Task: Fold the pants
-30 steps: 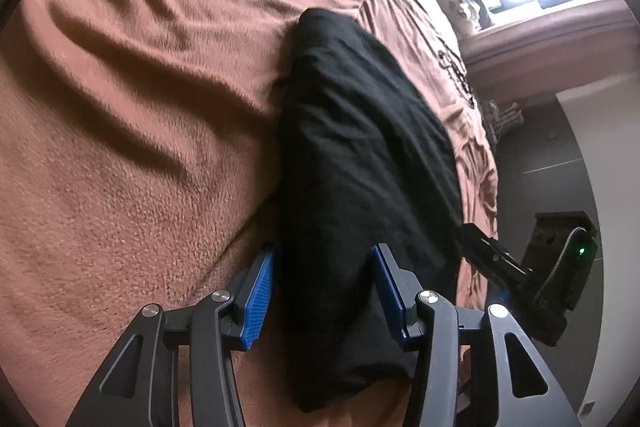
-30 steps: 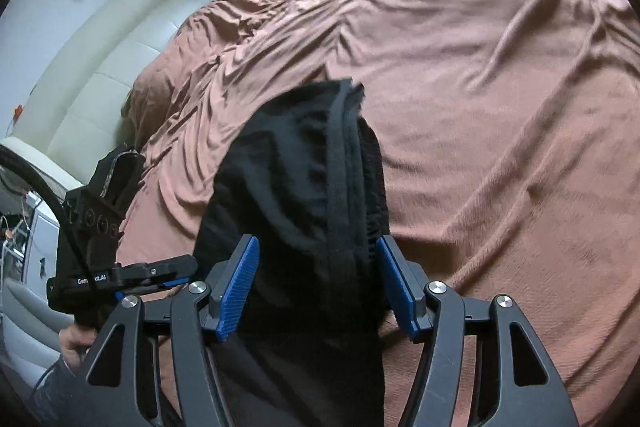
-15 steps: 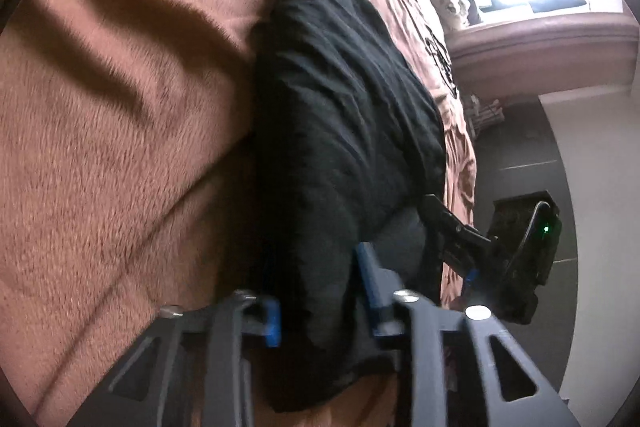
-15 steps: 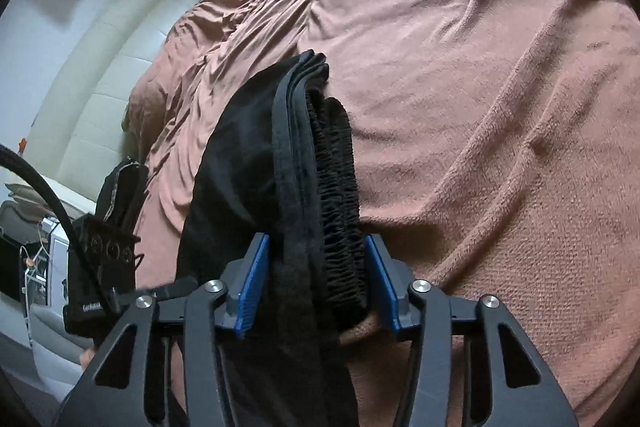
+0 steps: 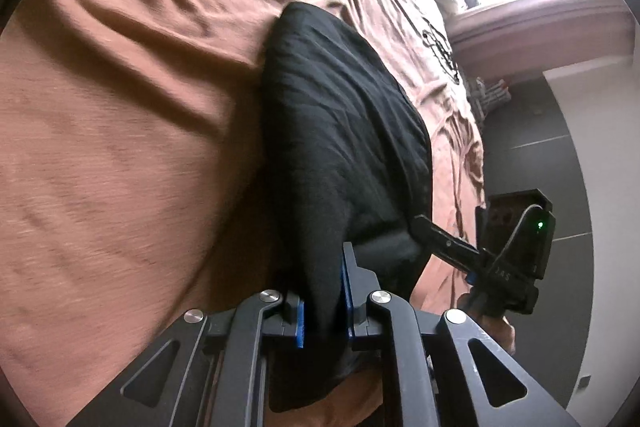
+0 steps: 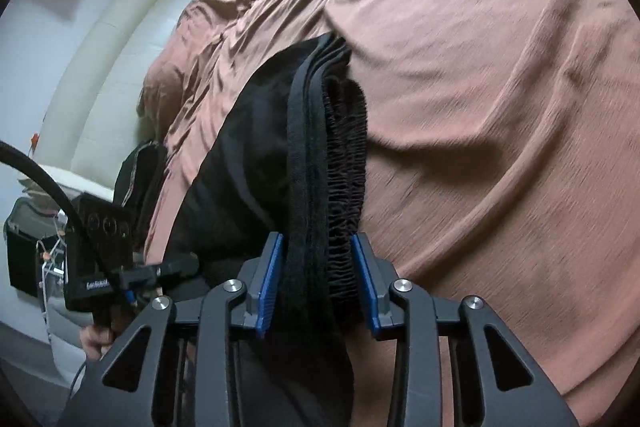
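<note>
Pants (image 5: 344,131), black and already doubled into a long narrow bundle, lie on the brown bedspread (image 5: 120,147) that covers the bed, running away from both cameras toward the far side. Each near corner of the bundle sits between a pair of blue-padded jaws. The left gripper (image 5: 322,303) has its jaws drawn in narrow and closing, with a thin folded edge of the dark cloth pinched between the pads; that edge looks lifted a little off the bedspread. The right gripper (image 6: 318,283) stands wider, its jaws closing around the thicker side, where the stacked hems and the gathered elastic waistband (image 6: 348,187) make a bulky ridge; the pads appear to press against that ridge from both sides. The wider stance on the right seems owed simply to the thickness of cloth there. Taking the two corners of the same short end at once makes sense: raised together, the end can be carried over toward the far end without the layers sliding apart. In each view the other gripper shows at the side, level with the bundle's near end. Judging by the bundle's shape, the lengthwise fold is done and a crosswise fold is the step in hand
</note>
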A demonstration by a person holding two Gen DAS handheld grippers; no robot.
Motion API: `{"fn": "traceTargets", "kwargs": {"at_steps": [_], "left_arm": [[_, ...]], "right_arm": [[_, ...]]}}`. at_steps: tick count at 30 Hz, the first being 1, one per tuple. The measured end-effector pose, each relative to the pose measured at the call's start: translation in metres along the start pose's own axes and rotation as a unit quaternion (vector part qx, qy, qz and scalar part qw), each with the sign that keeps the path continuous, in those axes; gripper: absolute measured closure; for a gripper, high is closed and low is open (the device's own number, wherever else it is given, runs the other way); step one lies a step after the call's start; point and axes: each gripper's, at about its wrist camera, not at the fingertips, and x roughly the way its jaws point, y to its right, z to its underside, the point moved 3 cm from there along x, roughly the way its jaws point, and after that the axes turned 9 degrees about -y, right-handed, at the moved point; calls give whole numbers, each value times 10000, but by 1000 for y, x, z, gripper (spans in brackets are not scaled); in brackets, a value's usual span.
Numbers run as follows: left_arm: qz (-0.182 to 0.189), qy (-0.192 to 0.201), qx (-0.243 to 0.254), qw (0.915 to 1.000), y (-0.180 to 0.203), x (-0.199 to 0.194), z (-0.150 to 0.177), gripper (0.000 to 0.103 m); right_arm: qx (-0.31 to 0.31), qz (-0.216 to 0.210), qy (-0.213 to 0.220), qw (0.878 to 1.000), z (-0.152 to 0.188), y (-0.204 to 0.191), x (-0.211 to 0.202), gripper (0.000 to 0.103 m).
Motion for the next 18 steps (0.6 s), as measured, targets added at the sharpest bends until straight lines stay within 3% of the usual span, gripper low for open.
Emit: {"fn": "traceTargets", "kwargs": {"at_steps": [7,10,11,12,15,18], "left_arm": [[-285,-87,16,9996,-14,-19,-2,89],[-581,-46,10,9983,-19,-21,-7,76],[-631,11,6,9980,-21,-23,-10,67],[-614,58,-3,9981,-23,-25,-10,60],[-501,187,-6,9986,-27,-32,-19,57],[-482,204,14,9986,-31,-33,-31,57]], "right_arm": [[-371,-76,-432,9983,5,-23,17,71],[-417,-110,-501,9978,2,-22,15,70],[-406,-139,-492,9979,-1,-20,14,68],[-385,-214,-449,9980,-5,-18,12,59],[-307,-364,-236,9986,-12,-13,6,37],[-297,-428,-101,9986,-19,-7,1,37]]}}
